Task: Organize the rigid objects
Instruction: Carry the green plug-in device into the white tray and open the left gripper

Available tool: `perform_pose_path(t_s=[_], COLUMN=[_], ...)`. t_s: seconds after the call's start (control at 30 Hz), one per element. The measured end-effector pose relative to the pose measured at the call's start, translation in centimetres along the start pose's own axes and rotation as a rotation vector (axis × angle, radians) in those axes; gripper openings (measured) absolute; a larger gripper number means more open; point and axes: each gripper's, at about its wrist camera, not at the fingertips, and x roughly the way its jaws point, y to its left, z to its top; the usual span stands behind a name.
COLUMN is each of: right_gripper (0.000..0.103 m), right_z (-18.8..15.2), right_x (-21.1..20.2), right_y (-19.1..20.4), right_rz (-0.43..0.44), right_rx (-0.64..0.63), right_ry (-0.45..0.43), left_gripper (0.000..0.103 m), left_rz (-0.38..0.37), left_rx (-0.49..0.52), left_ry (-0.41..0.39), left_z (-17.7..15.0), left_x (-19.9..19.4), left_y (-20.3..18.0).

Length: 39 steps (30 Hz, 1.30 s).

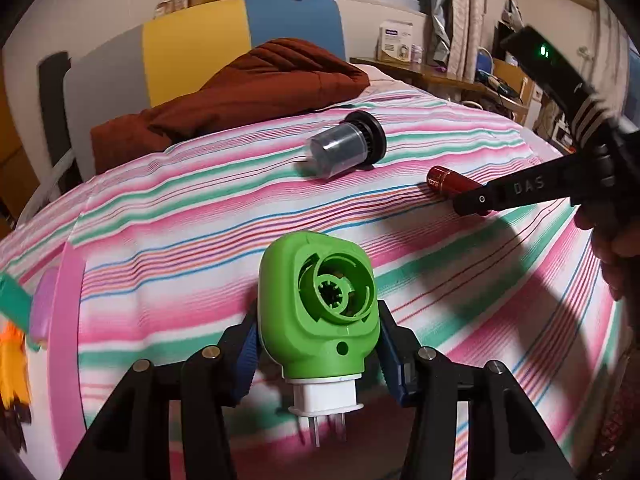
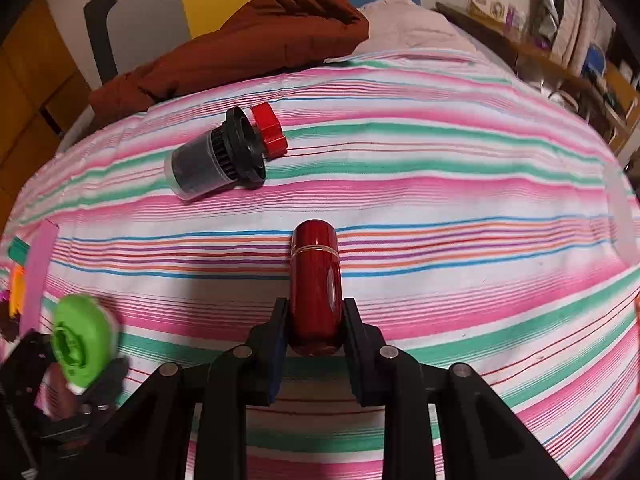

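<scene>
Two tools loaded: left tool [image 1: 318, 344] pinching green plug-in [image 1: 318, 304]; right tool [image 2: 315, 322] pinching red cylinder [image 2: 316, 284].

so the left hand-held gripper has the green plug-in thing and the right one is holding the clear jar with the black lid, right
Not quite. The right hand-held gripper holds the red cylinder, as the right wrist view shows. The clear jar with the black lid lies on the striped bedsheet, untouched. The left hand-held gripper does have the green plug-in device.
</scene>
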Motion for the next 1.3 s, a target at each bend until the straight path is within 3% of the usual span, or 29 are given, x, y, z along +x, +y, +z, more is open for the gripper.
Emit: perform_pose_path(t_s=[0.23,0.7,1.07,1.3], right_gripper=[0.025,0.025,0.025,0.025], right_z=[0.0,-0.8,-0.6,-0.6], right_x=[0.3,0.1,0.3,0.5], right_y=[-1.0,0.2,0.1,0.2], right_rz=[0.002,-0.046,-0.059,-0.067], right_rx=[0.03,-0.026,-0.042,-0.054], right_ry=[0.012,0.015,0.013,0.011], left_gripper=[0.052,0.052,0.052,0.052], left_rz=[-0.07,-0.096,-0.049,0.038], left_rx=[-0.109,-0.152,-0.239,-0.332], left_ry=[-0.024,-0.072,-0.111,-0.109], left_z=[-1.9,-4.6,-6.6,-8.8], left_x=[-2.8,-8.2,-12.1,-13.7], left_y=[1.1,2.8,7.0,11.6])
